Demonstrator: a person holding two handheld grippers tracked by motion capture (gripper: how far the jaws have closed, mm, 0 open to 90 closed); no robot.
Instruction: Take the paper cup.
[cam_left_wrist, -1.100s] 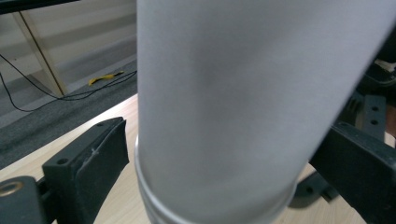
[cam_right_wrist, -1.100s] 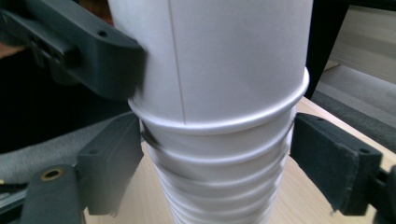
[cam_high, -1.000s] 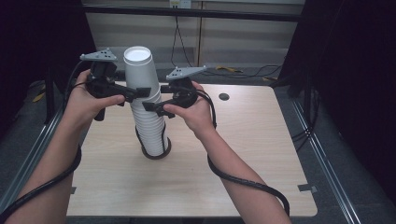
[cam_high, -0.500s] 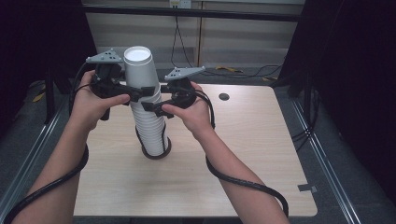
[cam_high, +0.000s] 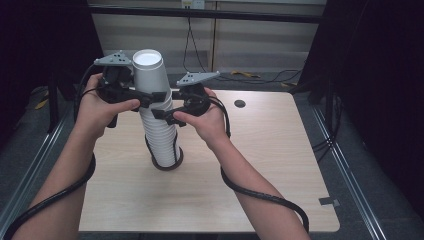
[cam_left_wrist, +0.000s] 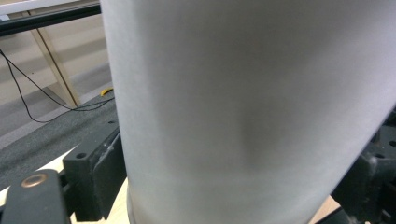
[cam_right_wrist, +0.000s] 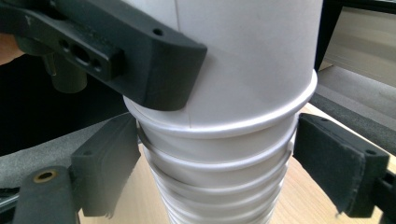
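Shows little change from a second ago: only brings the left gripper (cam_high: 146, 97) a touch closer in against the top cup (cam_high: 148, 75), with that cup no higher above the stack (cam_high: 161, 135) than before. Suggests a grip being settled rather than a lift begun; leaves the pulling-apart yet to do.

Keeps the left gripper clamped narrow on the top cup's wall, just above the stack's uppermost rim; presses a faint dent into the paper, plain in the left gripper view. Sets the right gripper (cam_high: 163, 114) just below, closed about the stack's upper rims, pads against the paper on both sides in the right gripper view, seemingly to hold the rest down.

Finds the top cup at the very top of the stack, seated in the cup beneath, upright, mouth up. Holds nothing inside, as far as the high view tells: bare white bottom. Nests every other cup in the one below, so hides their insides. Stands the stack on the table (cam_high: 260, 165), with a dark ring round its foot, of a kind not clear. Calls for a straight upward pull next, lest the stack tip.
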